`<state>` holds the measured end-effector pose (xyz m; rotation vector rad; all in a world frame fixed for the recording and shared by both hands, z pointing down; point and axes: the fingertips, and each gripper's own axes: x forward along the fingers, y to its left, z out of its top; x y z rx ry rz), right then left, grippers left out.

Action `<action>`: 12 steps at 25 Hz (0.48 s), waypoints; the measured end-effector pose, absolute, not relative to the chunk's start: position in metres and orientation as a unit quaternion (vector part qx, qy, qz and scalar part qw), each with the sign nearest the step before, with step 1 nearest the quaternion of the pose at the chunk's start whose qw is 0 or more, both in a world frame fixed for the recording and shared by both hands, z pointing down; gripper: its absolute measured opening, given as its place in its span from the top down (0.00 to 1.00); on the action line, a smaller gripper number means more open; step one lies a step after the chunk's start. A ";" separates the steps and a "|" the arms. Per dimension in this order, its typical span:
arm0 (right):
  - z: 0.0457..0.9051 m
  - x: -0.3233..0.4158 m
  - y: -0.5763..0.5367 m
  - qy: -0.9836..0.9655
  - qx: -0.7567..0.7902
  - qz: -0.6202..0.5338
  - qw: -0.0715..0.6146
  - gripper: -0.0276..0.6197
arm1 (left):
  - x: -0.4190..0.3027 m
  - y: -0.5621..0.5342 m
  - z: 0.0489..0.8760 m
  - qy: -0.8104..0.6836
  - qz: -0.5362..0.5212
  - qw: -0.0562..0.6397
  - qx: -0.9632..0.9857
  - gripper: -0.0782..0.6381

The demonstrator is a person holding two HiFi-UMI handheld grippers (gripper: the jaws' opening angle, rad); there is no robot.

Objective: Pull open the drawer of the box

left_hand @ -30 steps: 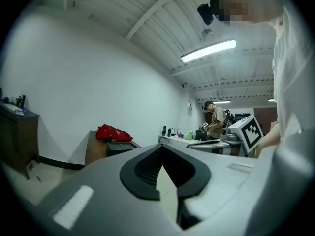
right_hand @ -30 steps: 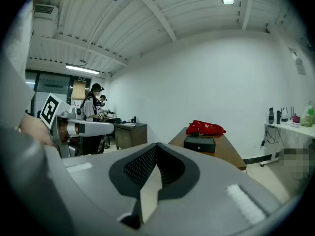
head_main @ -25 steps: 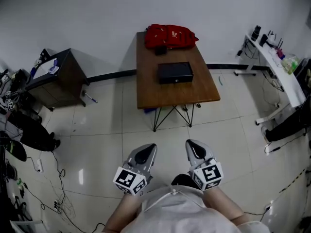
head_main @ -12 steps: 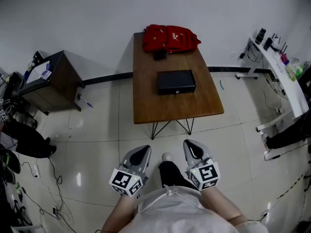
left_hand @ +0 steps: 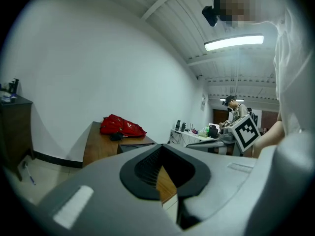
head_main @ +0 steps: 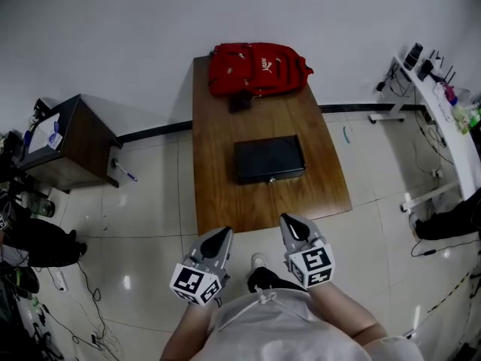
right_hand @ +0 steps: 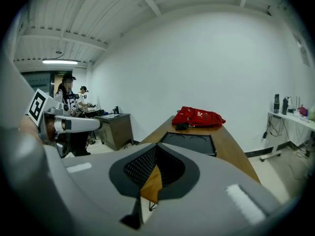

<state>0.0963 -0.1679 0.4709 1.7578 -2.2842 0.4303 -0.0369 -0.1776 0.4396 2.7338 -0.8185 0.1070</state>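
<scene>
Both closed, empty: left tool (head_main: 222, 233), right tool (head_main: 290, 222); box (head_main: 269, 156) drawer (head_main: 271, 177) indistinct (dark).

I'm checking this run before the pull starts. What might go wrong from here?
1. The black box sits unbraced on the table; a pull may drag the whole box toward the near edge rather than open its drawer.
2. The left gripper and right gripper are both shut, short of the box; unopened, they would likely just bump its front.
</scene>
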 end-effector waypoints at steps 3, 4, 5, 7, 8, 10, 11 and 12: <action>0.496 0.112 -0.207 -0.772 0.599 0.166 0.137 0.95 | -0.023 -0.215 0.454 -0.284 0.052 0.146 0.946 0.88; 0.505 0.117 -0.219 -0.769 0.598 0.174 0.145 0.95 | -0.018 -0.226 0.460 -0.284 0.056 0.150 0.945 0.88; 0.514 0.121 -0.229 -0.767 0.596 0.183 0.152 0.95 | -0.014 -0.236 0.465 -0.284 0.059 0.155 0.944 0.88; 0.532 0.127 -0.247 -0.761 0.593 0.202 0.166 0.95 | -0.006 -0.251 0.474 -0.282 0.063 0.165 0.943 0.88; 0.542 0.130 -0.255 -0.758 0.592 0.212 0.171 0.95 | -0.003 -0.257 0.479 -0.282 0.065 0.170 0.942 0.88; 0.561 0.135 -0.270 -0.752 0.589 0.234 0.181 0.95 | 0.004 -0.268 0.489 -0.280 0.070 0.181 0.940 0.88; 0.571 0.137 -0.277 -0.748 0.588 0.244 0.185 0.93 | 0.006 -0.273 0.495 -0.280 0.073 0.187 0.939 0.88; 0.581 0.139 -0.284 -0.744 0.588 0.255 0.189 0.93 | 0.008 -0.277 0.502 -0.280 0.077 0.193 0.937 0.88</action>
